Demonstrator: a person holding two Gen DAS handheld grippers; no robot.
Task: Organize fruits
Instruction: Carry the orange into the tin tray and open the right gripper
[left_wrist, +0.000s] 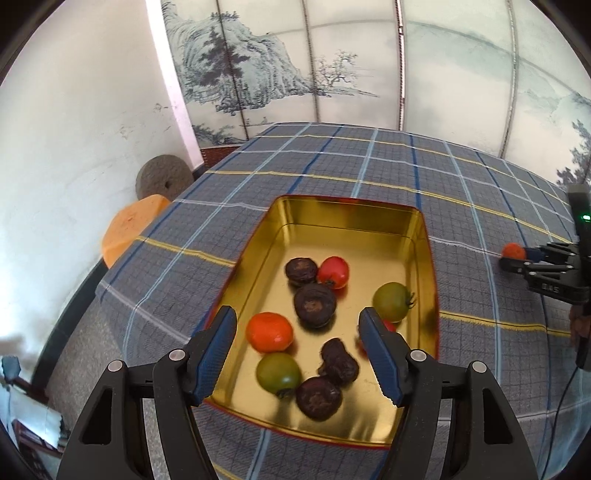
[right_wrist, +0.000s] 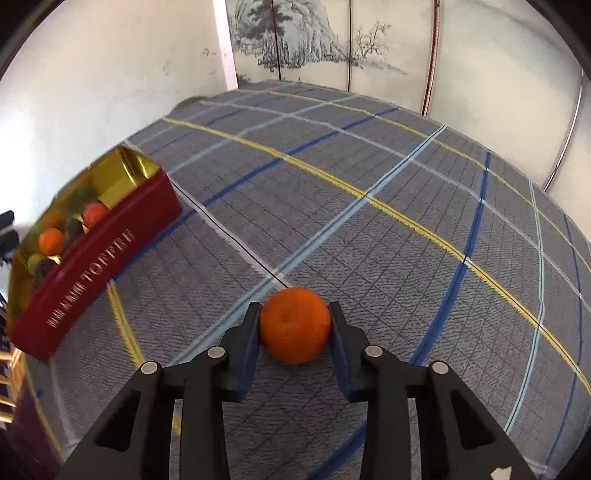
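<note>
In the left wrist view, the left hand-held gripper (left_wrist: 297, 334) is hovering spread over the gold-lined tin (left_wrist: 428, 236) holding tomatoes and dark fruits. The right wrist view is showing the right hand-held gripper (right_wrist: 294, 323) pinching an orange (right_wrist: 294, 325) on the desk's plaid cloth (right_wrist: 406, 177), the tin's red lettered side (right_wrist: 92, 273) visible only here.

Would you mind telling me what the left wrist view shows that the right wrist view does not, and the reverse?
Only the left wrist view shows the open left gripper above the gold tin, four dark fruits, two green tomatoes and a millstone. Only the right wrist view shows the tin's red lettered side and the pads touching the orange. Both show the tin, plaid tablecloth, painted screen, and the right gripper holding that orange.
</note>
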